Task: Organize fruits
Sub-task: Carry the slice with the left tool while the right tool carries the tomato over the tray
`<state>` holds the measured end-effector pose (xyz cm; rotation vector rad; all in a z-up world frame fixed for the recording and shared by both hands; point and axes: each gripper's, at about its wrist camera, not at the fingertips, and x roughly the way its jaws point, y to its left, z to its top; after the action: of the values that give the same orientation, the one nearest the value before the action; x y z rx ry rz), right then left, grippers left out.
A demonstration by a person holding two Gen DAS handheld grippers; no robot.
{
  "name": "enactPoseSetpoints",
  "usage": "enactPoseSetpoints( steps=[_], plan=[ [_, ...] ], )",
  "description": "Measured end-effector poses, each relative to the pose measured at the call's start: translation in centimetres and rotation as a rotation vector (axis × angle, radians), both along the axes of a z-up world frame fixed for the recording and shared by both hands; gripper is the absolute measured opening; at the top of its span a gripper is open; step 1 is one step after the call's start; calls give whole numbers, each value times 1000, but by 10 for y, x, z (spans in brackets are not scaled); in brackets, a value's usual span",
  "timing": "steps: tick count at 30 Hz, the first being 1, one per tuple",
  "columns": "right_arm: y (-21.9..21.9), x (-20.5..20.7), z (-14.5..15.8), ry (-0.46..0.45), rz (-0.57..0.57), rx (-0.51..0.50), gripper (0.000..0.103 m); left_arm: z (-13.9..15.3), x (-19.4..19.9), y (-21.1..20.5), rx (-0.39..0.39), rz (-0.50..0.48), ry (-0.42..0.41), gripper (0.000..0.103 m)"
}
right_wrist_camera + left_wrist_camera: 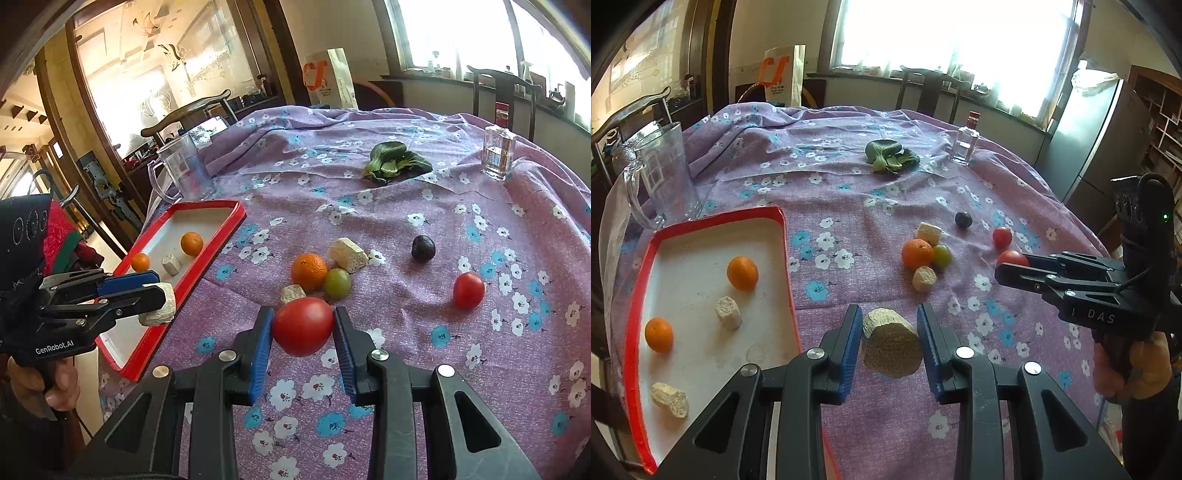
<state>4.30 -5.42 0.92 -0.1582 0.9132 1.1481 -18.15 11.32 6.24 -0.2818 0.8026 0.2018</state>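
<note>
Two loads are held above the table at once. The left gripper (889,345) is clenched on a pale, rough, cylindrical corn-cob chunk (892,345), its long axis running away from the fingers, and the red-rimmed white tray (783,236) lies just to its left, near edge almost under the left blue pad. The right gripper (303,328) is clenched on a round red tomato (303,325) and sits well to the right of that tray, with the purple flowered tablecloth (406,332) between. So the left hand is much nearer the tray, and I judge a short swing left would deliver its chunk first.

Counted in the tray: two small oranges (742,273) and two pale cob chunks (728,313). On the cloth: one orange (308,271), one green grape-like fruit (337,283), two cob chunks (347,254), one dark plum (423,248) and one more red tomato (468,290). Farther back are one leafy green bunch (395,162), one clear glass bottle (499,153) and one clear plastic jug (665,173).
</note>
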Motion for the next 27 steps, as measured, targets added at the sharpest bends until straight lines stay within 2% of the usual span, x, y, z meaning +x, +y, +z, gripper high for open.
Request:
enactPoseSetpoints(
  steps=[27],
  plan=[
    [74,-55,10,1,154,5,33,6,-62,49,-12,140,-32,30]
  ],
)
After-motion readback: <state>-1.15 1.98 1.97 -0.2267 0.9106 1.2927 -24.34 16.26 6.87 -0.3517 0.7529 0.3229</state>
